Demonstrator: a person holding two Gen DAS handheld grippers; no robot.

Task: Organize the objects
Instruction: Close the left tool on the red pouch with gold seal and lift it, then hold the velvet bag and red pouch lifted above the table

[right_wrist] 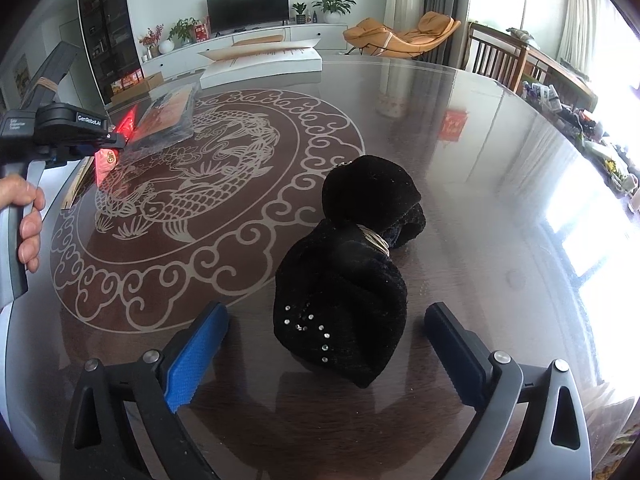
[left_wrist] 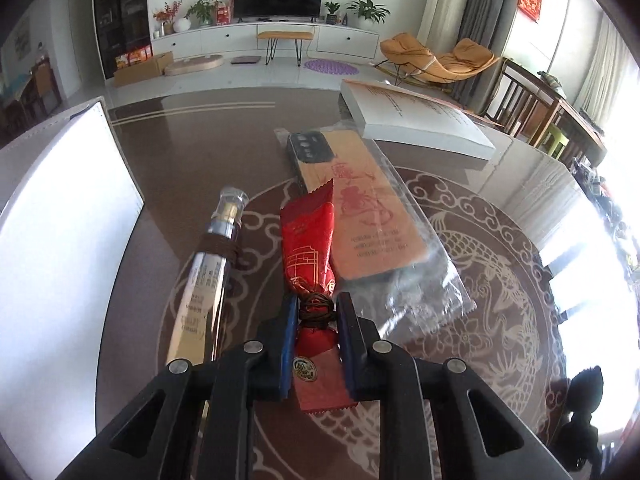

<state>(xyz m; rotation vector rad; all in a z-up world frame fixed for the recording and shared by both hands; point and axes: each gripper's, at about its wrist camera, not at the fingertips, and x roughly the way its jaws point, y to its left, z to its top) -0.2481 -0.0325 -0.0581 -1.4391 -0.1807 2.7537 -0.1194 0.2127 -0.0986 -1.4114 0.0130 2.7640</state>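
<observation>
Nearest: left tongs (left_wrist: 316, 320) pinched on a red foil snack packet (left_wrist: 310, 248) tied at the waist with brown cord, beside a silver tube with a clear cap (left_wrist: 208, 272) on the left. Farther right, a phone in a clear plastic sleeve (left_wrist: 360, 204), then a thick white book (left_wrist: 416, 120). Right tongs (right_wrist: 324, 344) spread wide around a black velvet cloth bundle (right_wrist: 352, 264), not touching it. Nothing visibly sorted yet on the glossy patterned surface (right_wrist: 460, 128); most of the tidying probably left.

Print on orange card (left_wrist: 374, 216) inside clear sleeve too small to read. Silver tube (left_wrist: 200, 288) lower end hidden behind left gripper (left_wrist: 317, 344). White box (left_wrist: 60, 220) cut off by left edge. Clutter along desk (right_wrist: 460, 128) far right blurred by glare.
</observation>
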